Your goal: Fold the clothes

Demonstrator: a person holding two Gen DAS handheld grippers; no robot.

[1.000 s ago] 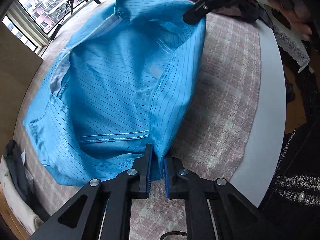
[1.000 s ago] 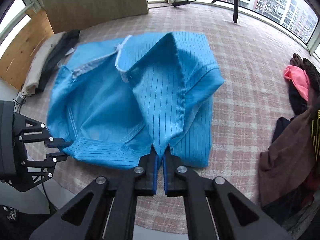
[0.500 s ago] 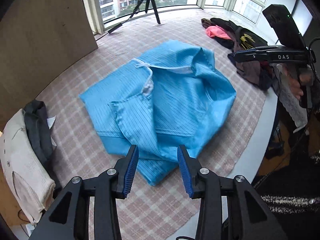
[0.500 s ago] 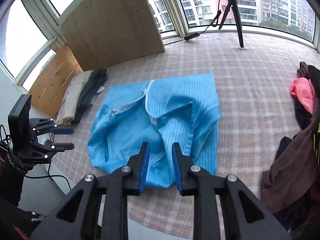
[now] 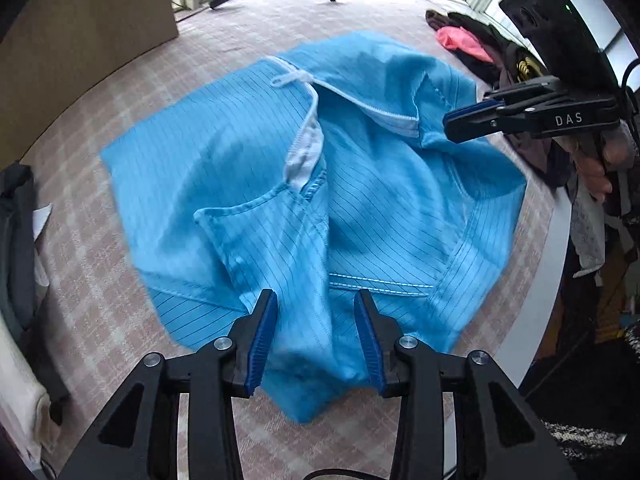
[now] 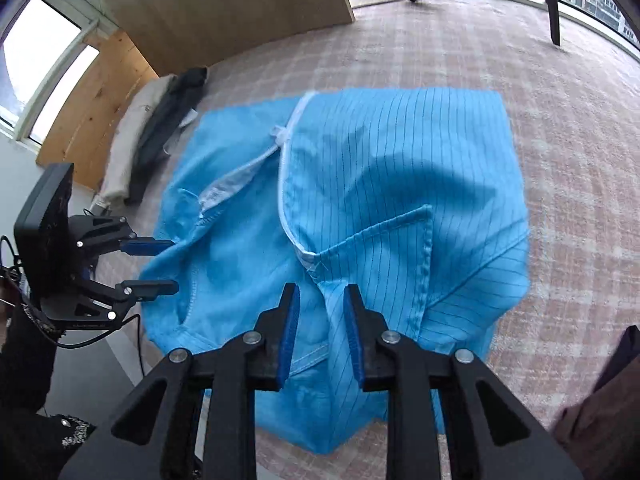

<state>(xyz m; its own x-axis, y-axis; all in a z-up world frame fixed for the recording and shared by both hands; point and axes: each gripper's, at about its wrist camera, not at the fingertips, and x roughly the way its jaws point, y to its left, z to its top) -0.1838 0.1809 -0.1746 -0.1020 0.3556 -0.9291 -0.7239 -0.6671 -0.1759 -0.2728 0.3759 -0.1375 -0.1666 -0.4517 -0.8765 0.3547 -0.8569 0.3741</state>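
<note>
Blue striped garment (image 5: 360, 200) lies crumpled in the middle of my bench (image 5: 100, 280), which has a pink checked cover; white zipper tape (image 5: 304, 152) is showing along the open front. My left gripper (image 5: 316, 336) has its blue-padded fingers apart, nothing clamped, hanging over the near hem of the garment. My right gripper (image 6: 320, 328) is likewise spread, empty, with a raised fold of blue cloth sitting between the two pads; I can't tell if it touches them. In the right wrist view the left gripper shows from the side, at the left edge of the cloth, fingers apart. In the left wrist view the right gripper shows at the far right edge of the garment. A cream and dark folded pile (image 6: 152, 132) lies at the bench's left end, well apart from the garment. Pink and dark clothes heap (image 5: 468, 44) at the right end.
</note>
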